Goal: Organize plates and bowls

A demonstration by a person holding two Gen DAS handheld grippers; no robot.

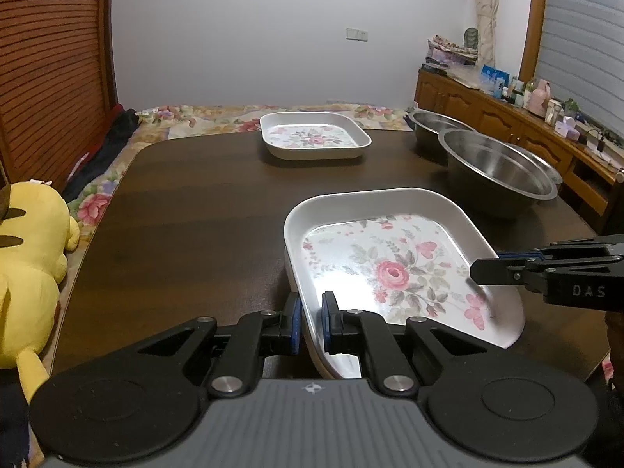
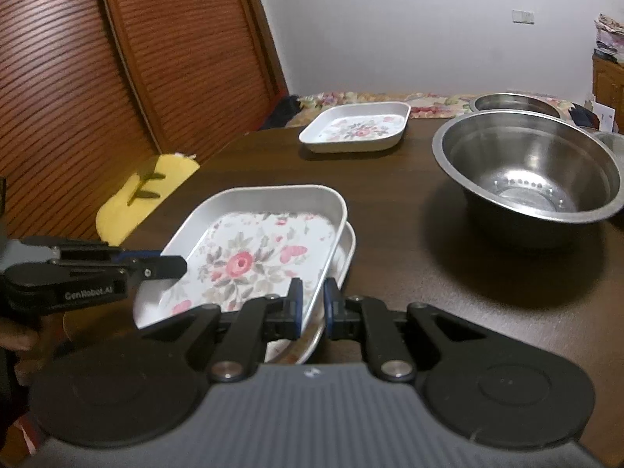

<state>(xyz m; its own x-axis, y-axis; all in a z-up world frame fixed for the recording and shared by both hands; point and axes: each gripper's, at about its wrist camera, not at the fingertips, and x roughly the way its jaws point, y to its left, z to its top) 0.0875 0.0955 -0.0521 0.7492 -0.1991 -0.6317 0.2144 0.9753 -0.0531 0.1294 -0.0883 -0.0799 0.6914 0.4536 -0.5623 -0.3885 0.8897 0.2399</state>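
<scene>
plates (image 1: 394,269) white, pink floral | bowls (image 2: 526,167) silver | table (image 1: 187,226) dark brown

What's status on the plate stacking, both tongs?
Left tongs and right tongs both clamped on the top floral plate, tilted over a second plate. Third floral plate far side. Steel bowls clear of path.

We see a yellow plush toy (image 1: 27,269) beside the dark wooden table (image 1: 187,210), a floral bedspread (image 1: 202,117) behind, and a cluttered wooden sideboard (image 1: 503,113).
</scene>
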